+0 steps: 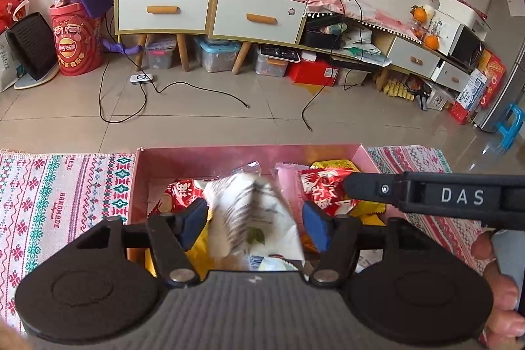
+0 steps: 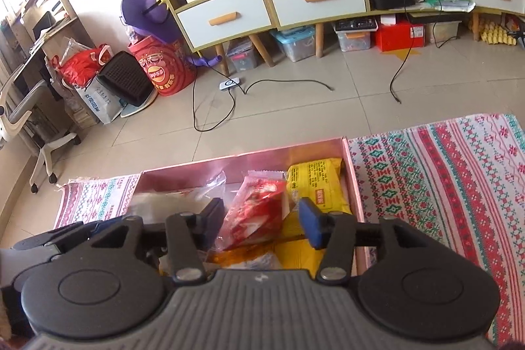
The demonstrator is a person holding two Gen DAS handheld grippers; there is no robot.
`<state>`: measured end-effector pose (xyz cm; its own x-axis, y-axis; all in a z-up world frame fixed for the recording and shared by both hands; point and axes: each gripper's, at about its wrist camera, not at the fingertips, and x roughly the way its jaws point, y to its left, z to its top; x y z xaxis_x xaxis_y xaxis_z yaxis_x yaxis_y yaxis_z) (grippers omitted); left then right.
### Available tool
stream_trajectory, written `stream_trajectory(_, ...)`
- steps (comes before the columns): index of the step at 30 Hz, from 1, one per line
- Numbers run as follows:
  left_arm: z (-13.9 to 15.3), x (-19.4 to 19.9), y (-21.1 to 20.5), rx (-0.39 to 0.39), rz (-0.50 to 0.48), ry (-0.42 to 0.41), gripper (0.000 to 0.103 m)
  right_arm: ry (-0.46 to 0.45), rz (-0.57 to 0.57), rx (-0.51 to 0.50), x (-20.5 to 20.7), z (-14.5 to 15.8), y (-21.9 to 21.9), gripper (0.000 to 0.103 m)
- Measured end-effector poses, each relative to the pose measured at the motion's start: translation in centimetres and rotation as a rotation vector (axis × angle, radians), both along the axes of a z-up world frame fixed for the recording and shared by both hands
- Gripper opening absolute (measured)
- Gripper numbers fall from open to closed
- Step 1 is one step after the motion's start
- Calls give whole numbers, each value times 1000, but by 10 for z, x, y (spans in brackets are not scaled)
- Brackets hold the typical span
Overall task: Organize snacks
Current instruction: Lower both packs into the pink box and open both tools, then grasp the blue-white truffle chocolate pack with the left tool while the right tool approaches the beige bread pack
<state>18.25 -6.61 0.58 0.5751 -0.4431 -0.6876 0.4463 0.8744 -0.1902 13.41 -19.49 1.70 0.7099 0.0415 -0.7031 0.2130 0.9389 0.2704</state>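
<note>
A pink box (image 1: pixel 229 158) of snacks sits on a patterned cloth (image 1: pixel 59 199). My left gripper (image 1: pixel 254 220) is open over the box, and a blurred white striped packet (image 1: pixel 252 212) lies between its blue pads without being gripped. My right gripper (image 2: pixel 261 217) is open over the same box (image 2: pixel 347 159), with a red packet (image 2: pixel 256 212) between its pads, apart from both. A yellow packet (image 2: pixel 315 182) lies to the right of it. The right gripper's finger (image 1: pixel 370 186) reaches in from the right in the left wrist view, over a red packet (image 1: pixel 325 192).
The patterned cloth (image 2: pixel 443 186) spreads on both sides of the box on a tiled floor (image 1: pixel 229 120). Black cables (image 1: pixel 131 107) trail over the floor. Cabinets (image 1: pixel 210 9), storage bins and a red Lay's tub (image 1: pixel 77 41) line the far wall.
</note>
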Motion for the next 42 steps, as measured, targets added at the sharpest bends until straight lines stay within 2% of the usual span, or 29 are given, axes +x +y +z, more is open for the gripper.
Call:
stream_trajectory(3,3,-2,0,0,5,-12,77,-6,-7,-8,-2,3,-2,56)
stream_trajectory(13,9,-11,1,22,0,-19,88,-15,-19,-2,-12,11,-8,63)
stream_trajectory(25,25,-43,9,33,-8,-33,103,-20,-14,-46,-48,24,-10,83)
stream_trajectory(35,27,-81,17,71,-49,-53,103,-22,10,-98,-80,28,-4,91)
stream_trajectory(42,22,-107,31,57,-59,-50,103,-22,22,-82,-99,23,1,94)
